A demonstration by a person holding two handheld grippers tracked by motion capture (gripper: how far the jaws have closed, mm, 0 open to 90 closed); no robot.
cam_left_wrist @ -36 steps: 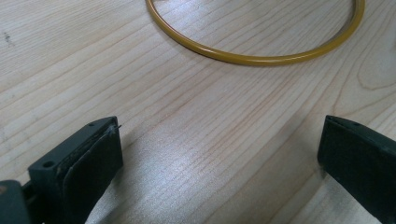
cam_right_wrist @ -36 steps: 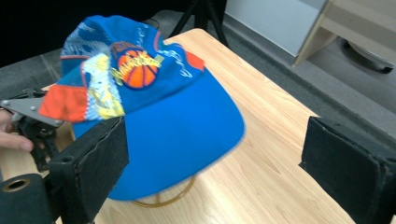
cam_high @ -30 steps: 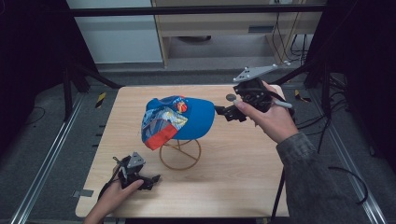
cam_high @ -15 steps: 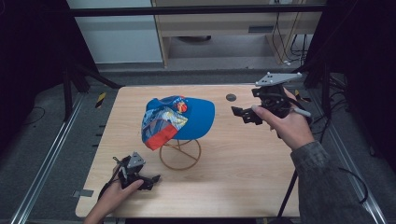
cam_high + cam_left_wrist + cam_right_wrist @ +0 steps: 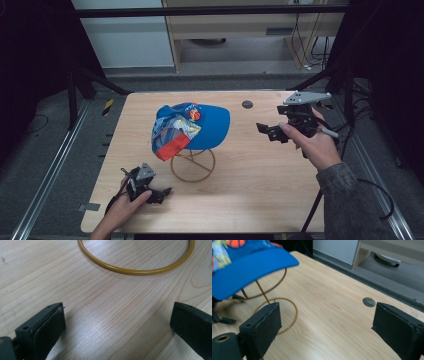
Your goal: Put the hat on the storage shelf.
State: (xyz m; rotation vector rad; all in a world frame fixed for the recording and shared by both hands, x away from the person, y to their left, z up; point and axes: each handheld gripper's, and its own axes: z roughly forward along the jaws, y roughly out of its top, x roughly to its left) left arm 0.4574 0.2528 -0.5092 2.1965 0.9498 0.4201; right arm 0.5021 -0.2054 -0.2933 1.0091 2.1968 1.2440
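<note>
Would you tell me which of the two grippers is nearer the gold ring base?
The left gripper: it rests on the table beside the gold ring base; the right gripper is held farther off.

Blue printed cap (image 5: 192,127), perched on gold wire stand (image 5: 193,165), mid-table

No readable text, brand or number anywhere. The blue cap (image 5: 192,129) carries a bright printed panel and an orange round emblem, but any lettering there is too small and blurred to make out.
</note>
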